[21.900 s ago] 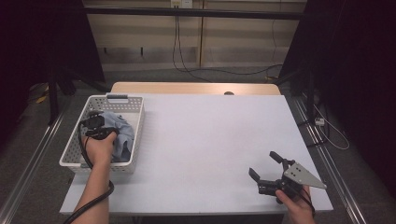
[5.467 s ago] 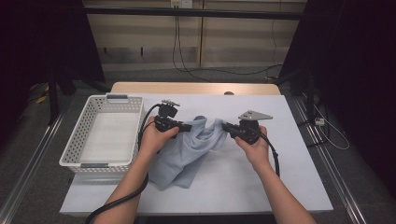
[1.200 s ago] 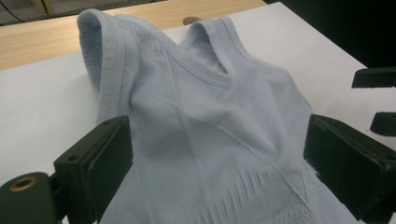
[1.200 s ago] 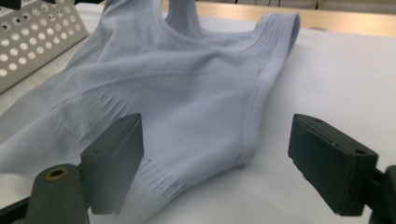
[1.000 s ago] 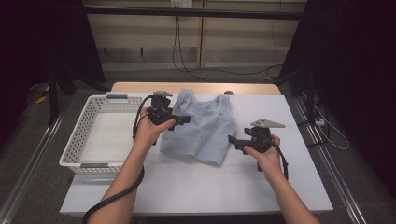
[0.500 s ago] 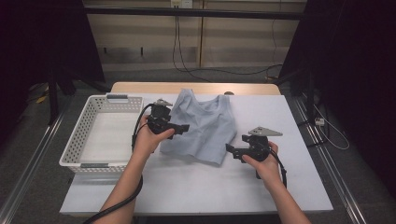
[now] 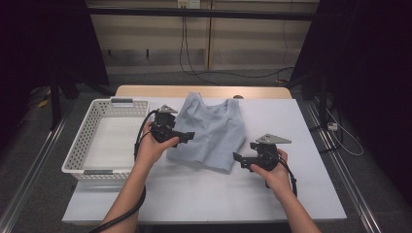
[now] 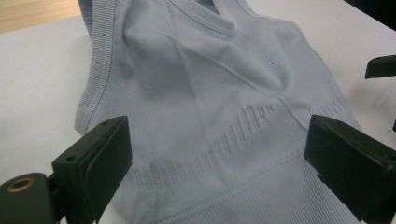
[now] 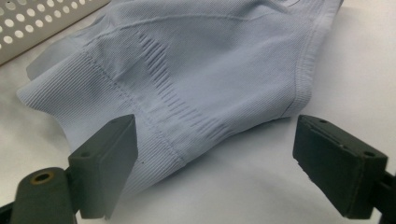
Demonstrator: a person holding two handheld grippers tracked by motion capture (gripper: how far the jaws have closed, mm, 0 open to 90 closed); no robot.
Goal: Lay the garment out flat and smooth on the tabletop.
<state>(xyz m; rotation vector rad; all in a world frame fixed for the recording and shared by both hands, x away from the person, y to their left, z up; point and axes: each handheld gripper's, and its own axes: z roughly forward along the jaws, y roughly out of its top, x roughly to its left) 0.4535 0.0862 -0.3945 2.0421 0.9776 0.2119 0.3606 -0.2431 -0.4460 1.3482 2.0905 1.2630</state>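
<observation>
Two grippers are working at a pale blue sleeveless top that is lying spread flat on the white tabletop, its neckline pointing toward the far edge and its ribbed hem toward the person. The garment is sitting just right of a white perforated basket, which is standing at the left side of the tabletop, near the top but apart from it.

The left gripper is hovering at the garment's left edge, held in the person's left hand. In the left gripper view its jaws are standing wide apart, with the ribbed lower part of the top lying between and beyond them; the pads are not pressing on the cloth.

The right gripper is sitting at the hem's lower right corner, held in the person's right hand, with its grey three-cornered plate on top. In the right gripper view its jaws are also standing apart, the hem corner reaching in between them near the left jaw while bare tabletop is showing toward the right jaw; whether the cloth is brushing that left pad I cannot tell. A corner of the basket is showing at the upper left of that view.
</observation>
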